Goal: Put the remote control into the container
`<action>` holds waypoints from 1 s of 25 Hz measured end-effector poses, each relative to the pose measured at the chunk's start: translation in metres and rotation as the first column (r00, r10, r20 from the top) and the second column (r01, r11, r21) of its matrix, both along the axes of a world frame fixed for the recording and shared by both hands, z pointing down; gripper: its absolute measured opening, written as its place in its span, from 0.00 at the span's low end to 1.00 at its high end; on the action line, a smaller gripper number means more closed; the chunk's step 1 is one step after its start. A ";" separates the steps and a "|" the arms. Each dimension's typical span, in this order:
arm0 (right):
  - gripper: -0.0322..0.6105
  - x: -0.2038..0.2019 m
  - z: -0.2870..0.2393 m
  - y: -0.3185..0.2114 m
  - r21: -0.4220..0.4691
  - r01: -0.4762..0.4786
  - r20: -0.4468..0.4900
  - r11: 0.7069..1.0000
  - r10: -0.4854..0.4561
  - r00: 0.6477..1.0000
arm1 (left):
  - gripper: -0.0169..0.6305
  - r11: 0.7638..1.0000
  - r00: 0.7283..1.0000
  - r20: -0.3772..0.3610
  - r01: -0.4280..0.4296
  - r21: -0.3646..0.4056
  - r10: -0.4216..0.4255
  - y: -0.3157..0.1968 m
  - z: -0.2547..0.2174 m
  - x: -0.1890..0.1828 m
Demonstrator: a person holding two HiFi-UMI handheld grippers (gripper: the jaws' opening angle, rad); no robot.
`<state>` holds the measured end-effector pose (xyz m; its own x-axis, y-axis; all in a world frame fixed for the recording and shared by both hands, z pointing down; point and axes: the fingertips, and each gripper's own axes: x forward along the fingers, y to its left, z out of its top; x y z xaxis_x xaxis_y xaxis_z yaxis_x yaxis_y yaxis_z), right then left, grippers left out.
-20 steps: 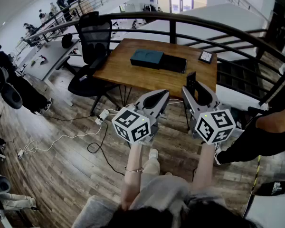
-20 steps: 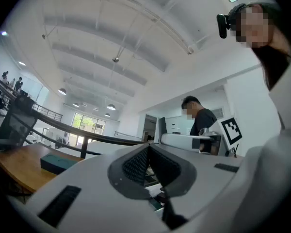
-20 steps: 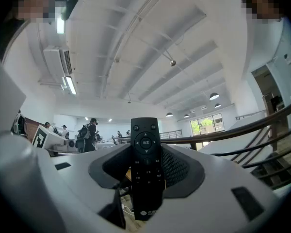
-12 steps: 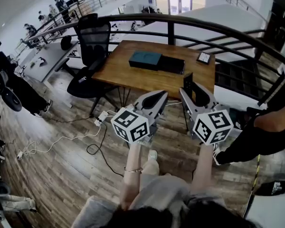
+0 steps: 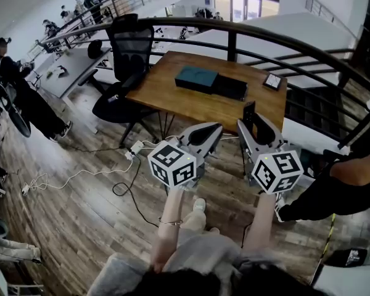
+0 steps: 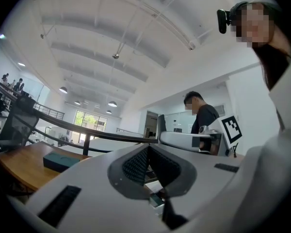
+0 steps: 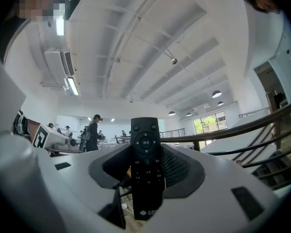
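Head view puts the task under halfway, in my judgement: the thing is in a grip but not yet delivered. At the far left a black mesh office chair stands beside the left end of a brown wooden table. On the tabletop lies a flat teal rectangular box, and touching its right side is a flat black rectangular box. One of these, or the pair as lid and base, is probably the container the task means, though I cannot tell which. From this angle neither shows an open mouth or any contents. Nearer the person and well short of the table, the left gripper hangs over the plank floor with its jaws pressed together on nothing. The left gripper view shows the two ribbed pads meeting at the tips with no object between them. Just to its right, the right gripper pinches the slim black remote control. It stands upright between the jaws, with its buttoned face toward that gripper's camera and its upper end above the jaw tips. Further right, near the table's far corner and apart from the boxes, lies a small dark square item with a pale face, too small to identify. Left to do: carry the remote control to the table, lower it into the container and let go.
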<state>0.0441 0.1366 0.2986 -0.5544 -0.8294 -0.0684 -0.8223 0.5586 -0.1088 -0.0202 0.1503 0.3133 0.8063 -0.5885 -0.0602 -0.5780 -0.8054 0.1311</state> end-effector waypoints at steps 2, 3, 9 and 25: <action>0.37 -0.003 0.000 -0.010 -0.003 0.003 0.006 1.000 -0.003 1.000 | 0.03 1.000 1.000 0.005 0.003 0.000 -0.003 -0.008 -0.001 -0.004; 0.37 -0.005 0.001 -0.015 -0.004 0.006 0.010 1.000 -0.006 1.000 | 0.03 1.000 1.000 0.009 -0.001 0.001 0.001 -0.013 -0.001 -0.005; 0.37 -0.011 -0.004 -0.058 -0.005 0.003 -0.004 1.000 -0.003 1.000 | 0.03 0.999 0.999 0.016 -0.051 0.015 0.051 -0.051 -0.005 -0.004; 0.37 -0.022 -0.001 -0.145 -0.011 -0.038 -0.040 0.999 0.038 0.998 | 0.03 0.993 0.993 -0.016 -0.114 0.020 0.115 -0.142 -0.007 -0.020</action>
<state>0.0226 -0.0084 0.2977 -0.5248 -0.8505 -0.0367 -0.8466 0.5259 -0.0819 -0.0400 0.0084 0.3063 0.8670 -0.4910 -0.0850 -0.4797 -0.8686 0.1246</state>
